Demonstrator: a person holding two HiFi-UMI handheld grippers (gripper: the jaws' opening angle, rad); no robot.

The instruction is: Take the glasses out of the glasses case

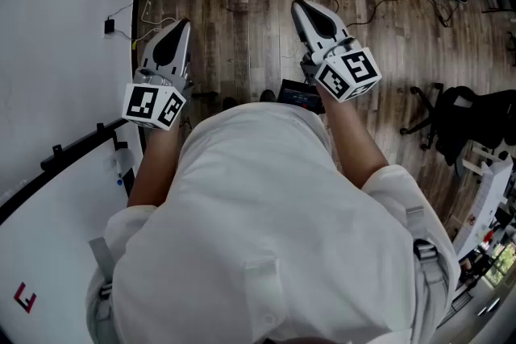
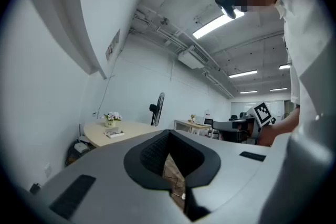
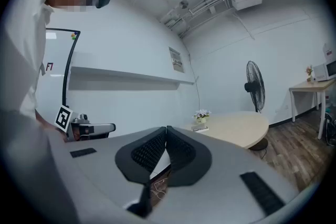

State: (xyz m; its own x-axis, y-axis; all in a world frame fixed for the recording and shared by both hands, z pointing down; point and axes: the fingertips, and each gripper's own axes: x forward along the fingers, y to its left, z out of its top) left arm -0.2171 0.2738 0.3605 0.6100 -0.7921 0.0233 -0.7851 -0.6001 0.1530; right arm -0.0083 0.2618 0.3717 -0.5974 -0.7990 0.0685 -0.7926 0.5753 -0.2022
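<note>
Over a wooden floor, left gripper and right gripper, both jaws fully together, empty.

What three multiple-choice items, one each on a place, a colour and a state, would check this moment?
1. Where does the flower pot stand?
A on a stool
B on the round table
C on a cupboard

2. What colour is the person's shirt?
A white
B black
C red

3. How do the jaws of the left gripper and the right gripper stand?
A both wide open
B both shut, nothing between
C both gripping a cup

Key:
1 B, both gripper views show the pot on the round tabletop.
2 A, the head view looks down on white fabric.
3 B, in each gripper view the pads meet at the tips with nothing between them.
</note>
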